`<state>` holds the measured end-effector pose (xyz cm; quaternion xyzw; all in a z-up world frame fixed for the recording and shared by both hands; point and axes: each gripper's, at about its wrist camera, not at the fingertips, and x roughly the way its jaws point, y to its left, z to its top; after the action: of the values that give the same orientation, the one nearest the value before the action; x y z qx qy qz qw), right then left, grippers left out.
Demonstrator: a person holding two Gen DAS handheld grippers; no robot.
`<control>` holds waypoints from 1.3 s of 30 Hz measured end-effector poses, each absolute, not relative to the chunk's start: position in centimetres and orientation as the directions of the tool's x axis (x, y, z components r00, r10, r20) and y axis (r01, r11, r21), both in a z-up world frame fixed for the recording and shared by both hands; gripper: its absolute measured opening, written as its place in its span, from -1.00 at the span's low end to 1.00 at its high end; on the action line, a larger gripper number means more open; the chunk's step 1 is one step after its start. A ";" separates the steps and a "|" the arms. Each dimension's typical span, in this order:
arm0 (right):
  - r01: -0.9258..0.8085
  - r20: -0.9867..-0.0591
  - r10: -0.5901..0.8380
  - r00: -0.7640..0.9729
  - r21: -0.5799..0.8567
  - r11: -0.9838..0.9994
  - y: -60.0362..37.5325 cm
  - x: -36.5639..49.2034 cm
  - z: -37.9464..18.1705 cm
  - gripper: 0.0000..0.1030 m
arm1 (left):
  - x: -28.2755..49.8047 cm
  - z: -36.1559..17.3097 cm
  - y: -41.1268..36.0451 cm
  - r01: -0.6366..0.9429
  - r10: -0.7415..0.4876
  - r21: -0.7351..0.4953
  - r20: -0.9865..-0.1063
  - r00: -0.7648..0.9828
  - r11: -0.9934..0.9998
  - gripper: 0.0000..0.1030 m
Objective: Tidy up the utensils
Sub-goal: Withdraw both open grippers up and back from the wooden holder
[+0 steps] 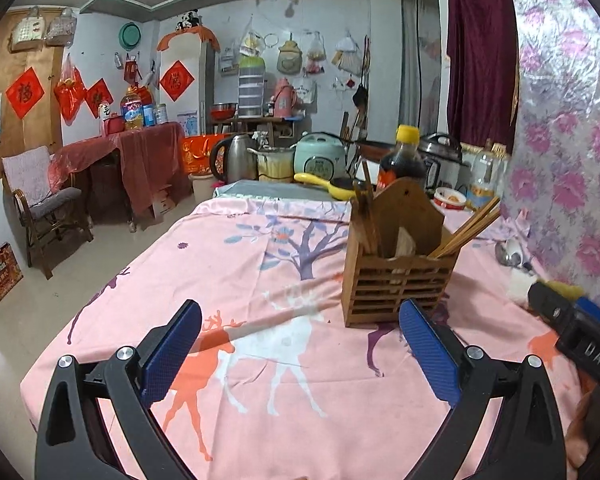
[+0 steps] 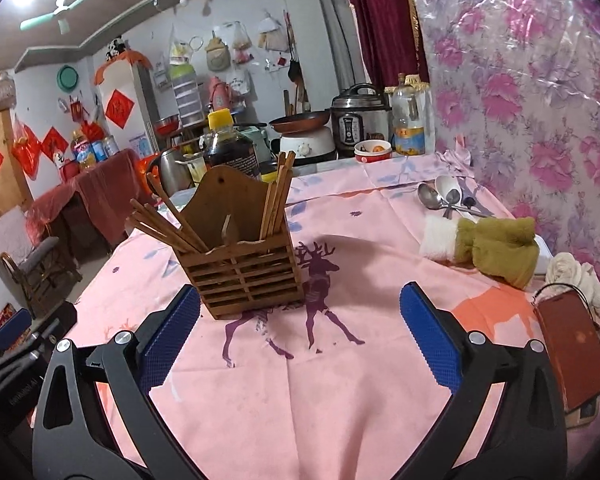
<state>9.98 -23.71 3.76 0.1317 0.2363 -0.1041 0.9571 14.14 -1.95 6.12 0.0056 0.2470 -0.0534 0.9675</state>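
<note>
Behind the wooden utensil holder (image 2: 244, 248), which is standing on the pink tablecloth (image 2: 300, 380) with chopsticks (image 2: 276, 196) leaning inside, a dark sauce bottle (image 2: 232, 148) is rising; spoons (image 2: 444, 198) and a green towel (image 2: 496, 248) are lying well right of it. Both the left gripper (image 1: 300, 354) and right gripper (image 2: 300, 340) are hovering spread wide, holding nothing.

A slatted wooden holder (image 2: 249, 276) stands upright on the pink cloth, with a tall arched back panel and compartments inside. Wooden chopsticks (image 2: 276, 196) stand nearly upright in one compartment; a second bunch (image 2: 166, 222) leans far out over the holder's rim on the opposite side. Well apart, near the floral wall, spoons (image 2: 440, 198) lie loose on the cloth in a small heap: metal ones and a white one, bowls up, handles running toward a rolled towel
</note>
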 end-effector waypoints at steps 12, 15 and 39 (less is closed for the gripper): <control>0.290 -0.517 -0.144 0.844 0.214 0.933 -25.5 12.4 1.9 0.87 | 16.6 4.7 -2.3 0.118 -0.105 -0.008 -0.517 0.850 0.993 0.89; 0.288 -0.528 -0.136 0.838 0.217 0.933 -25.5 13.1 1.3 0.87 | 16.9 4.1 -2.8 0.131 -0.111 0.002 -0.525 0.844 0.991 0.89; 0.227 -0.480 -0.106 0.871 0.202 0.953 -23.5 10.9 2.4 0.87 | 13.6 4.1 -2.7 0.097 -0.059 0.054 -0.493 0.868 0.994 0.89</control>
<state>10.92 -23.50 2.38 0.1268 0.2388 -0.0870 0.9588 13.61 -2.71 4.11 0.0384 0.2535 -0.0404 0.9657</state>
